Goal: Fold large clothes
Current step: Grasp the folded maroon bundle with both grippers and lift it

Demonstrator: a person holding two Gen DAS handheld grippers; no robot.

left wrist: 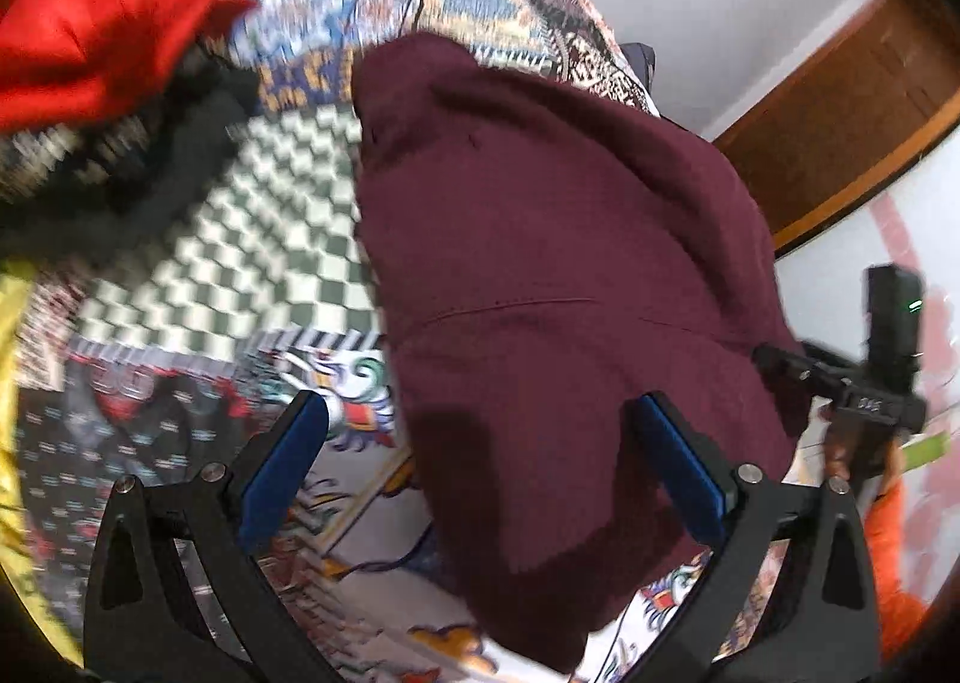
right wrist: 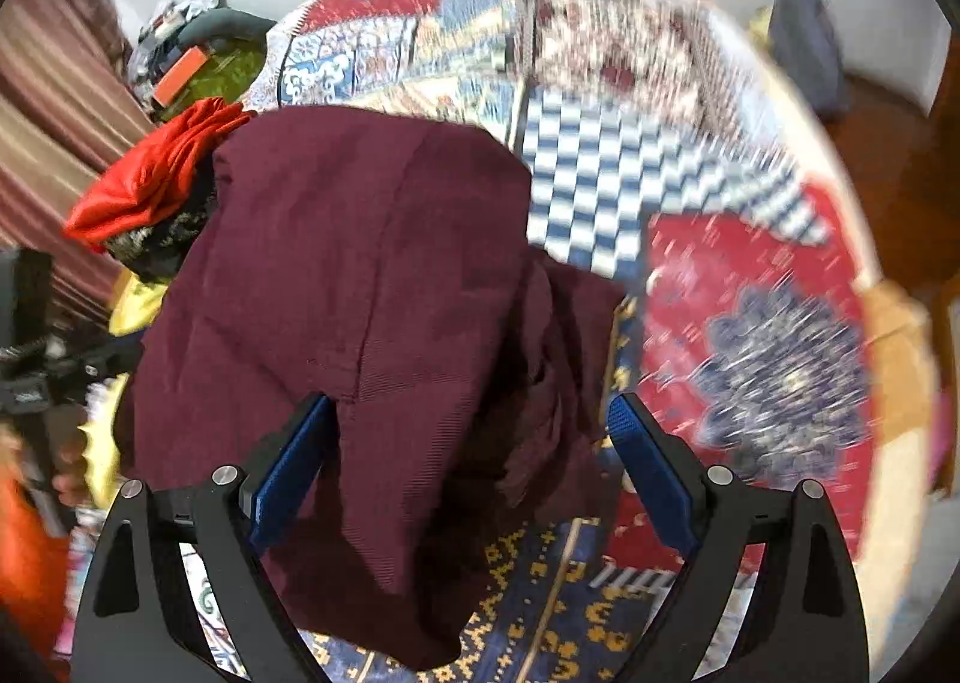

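So I'm working on the maroon garment right now, and it's lying bunched up on the patchwork bedspread, draped toward me with one edge hanging near the front. Both views are blurring a lot, so take the details loosely.

My left tongs are sitting wide apart, hovering just over the near edge of the cloth, with nothing pinched between the blue pads. My right tongs are also gaping open, and the garment's crumpled corner is lying between the two fingers without being clamped.

Judging by that, I'm somewhere early in the fold: the piece is only roughly gathered, not squared up. Looks to me like the next move is getting each pair of tongs onto a corner or hem, closing down on one layer only, then lifting and spreading it flat before folding it over.

Off to the side, the red cloth is sitting in the pile of other laundry, well apart from what I'm handling.
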